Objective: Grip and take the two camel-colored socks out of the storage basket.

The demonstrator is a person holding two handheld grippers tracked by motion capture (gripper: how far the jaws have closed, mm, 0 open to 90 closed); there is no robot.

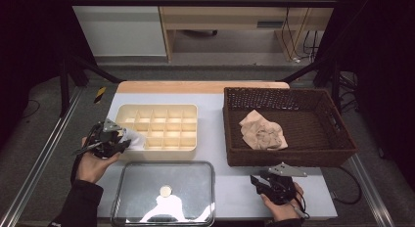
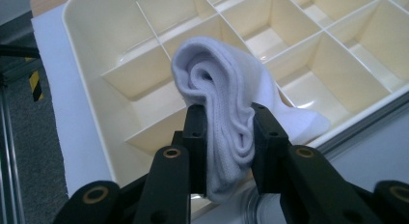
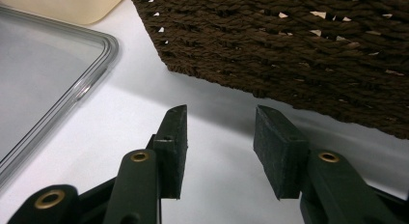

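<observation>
My left gripper (image 2: 226, 137) is shut on a folded white sock (image 2: 219, 93), both pads pressing its sides. The sock hangs over the front left corner of a cream divided organiser tray (image 2: 87, 35). From above, the left gripper (image 1: 108, 139) and white sock (image 1: 133, 138) sit at the tray's (image 1: 159, 109) left front edge. My right gripper (image 3: 219, 137) stands open above the white table, nothing between its jaws; in the high view this right gripper (image 1: 266, 184) is near the front edge, just before a dark wicker basket (image 1: 337, 139). A beige crumpled cloth (image 1: 263, 130) lies inside the basket.
A clear plastic lid (image 1: 164, 192) lies flat on the table in front of the tray, its rim (image 3: 91, 74) left of the right gripper. The basket's woven wall (image 3: 289, 45) stands close ahead of the right jaws. Metal rails run along both table sides.
</observation>
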